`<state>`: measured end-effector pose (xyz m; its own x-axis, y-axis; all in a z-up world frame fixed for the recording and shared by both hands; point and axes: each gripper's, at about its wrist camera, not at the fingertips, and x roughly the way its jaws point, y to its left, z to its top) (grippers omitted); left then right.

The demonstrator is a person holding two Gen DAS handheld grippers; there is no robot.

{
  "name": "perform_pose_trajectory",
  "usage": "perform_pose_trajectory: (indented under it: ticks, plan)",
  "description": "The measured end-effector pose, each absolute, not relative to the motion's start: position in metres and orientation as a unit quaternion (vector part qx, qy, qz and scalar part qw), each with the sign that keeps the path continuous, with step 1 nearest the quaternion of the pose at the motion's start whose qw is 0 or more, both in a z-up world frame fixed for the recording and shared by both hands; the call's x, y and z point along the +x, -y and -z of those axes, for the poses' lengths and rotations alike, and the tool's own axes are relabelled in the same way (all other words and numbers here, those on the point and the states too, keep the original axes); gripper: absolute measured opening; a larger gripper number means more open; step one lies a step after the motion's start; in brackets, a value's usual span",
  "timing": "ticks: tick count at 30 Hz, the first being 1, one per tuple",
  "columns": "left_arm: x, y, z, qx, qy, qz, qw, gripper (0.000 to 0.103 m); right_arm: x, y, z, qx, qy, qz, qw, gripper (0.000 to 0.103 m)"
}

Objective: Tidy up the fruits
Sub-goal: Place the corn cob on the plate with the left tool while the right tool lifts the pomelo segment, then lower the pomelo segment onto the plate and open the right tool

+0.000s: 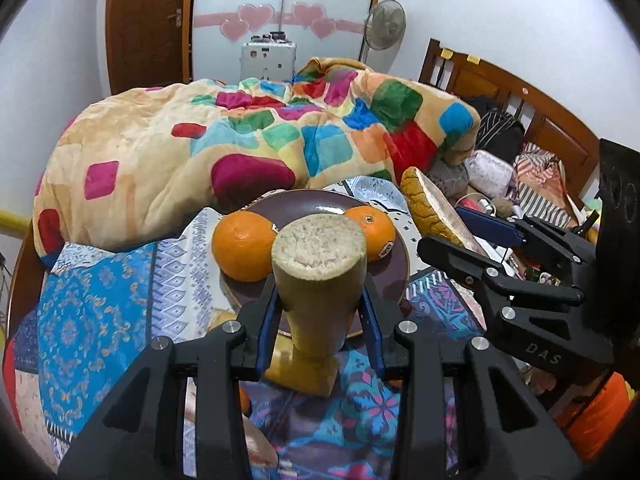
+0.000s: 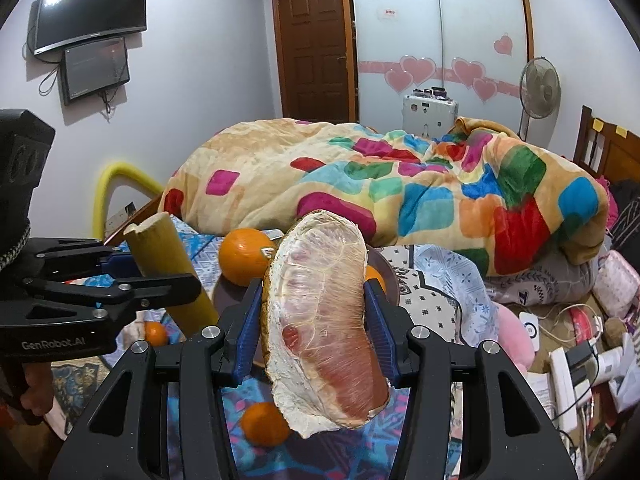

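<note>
My left gripper (image 1: 320, 316) is shut on a pale yellow-green cut stalk (image 1: 318, 280) with a fibrous white end, held above the bed; the stalk also shows in the right wrist view (image 2: 168, 268). My right gripper (image 2: 316, 320) is shut on a pomelo wedge (image 2: 320, 320) with pink flesh and white pith; the wedge also shows in the left wrist view (image 1: 432, 204). A dark purple plate (image 1: 304, 200) lies on the bed with two oranges on it, one at its left (image 1: 242, 246) and one at its right (image 1: 372, 232).
Two small oranges (image 2: 266, 424) (image 2: 155, 333) lie on the patterned bedspread (image 1: 100, 300) near me. A bulky colourful blanket (image 1: 224, 144) is heaped behind the plate. Clothes, cables and clutter (image 2: 580, 340) fill the right side by the wooden headboard (image 1: 520, 92).
</note>
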<state>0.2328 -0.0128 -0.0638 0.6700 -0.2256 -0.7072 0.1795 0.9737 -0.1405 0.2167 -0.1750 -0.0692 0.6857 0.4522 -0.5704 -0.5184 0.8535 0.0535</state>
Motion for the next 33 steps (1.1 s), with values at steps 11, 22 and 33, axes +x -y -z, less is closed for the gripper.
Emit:
perform_pose_trajectory:
  ticks: [11,22,33]
  plan:
    - [0.279,0.019,0.088,-0.013,-0.432,0.110,0.895,0.037,0.240,0.175,0.087,-0.063,-0.301,-0.267,0.913,0.046]
    - [0.300,0.015,0.080,-0.033,-0.416,0.099,0.903,0.060,0.250,0.172,0.095,-0.068,-0.309,-0.271,0.909,0.046]
    - [0.279,-0.011,0.071,-0.026,-0.392,0.077,0.916,0.060,0.255,0.156,0.100,-0.080,-0.316,-0.279,0.904,0.046]
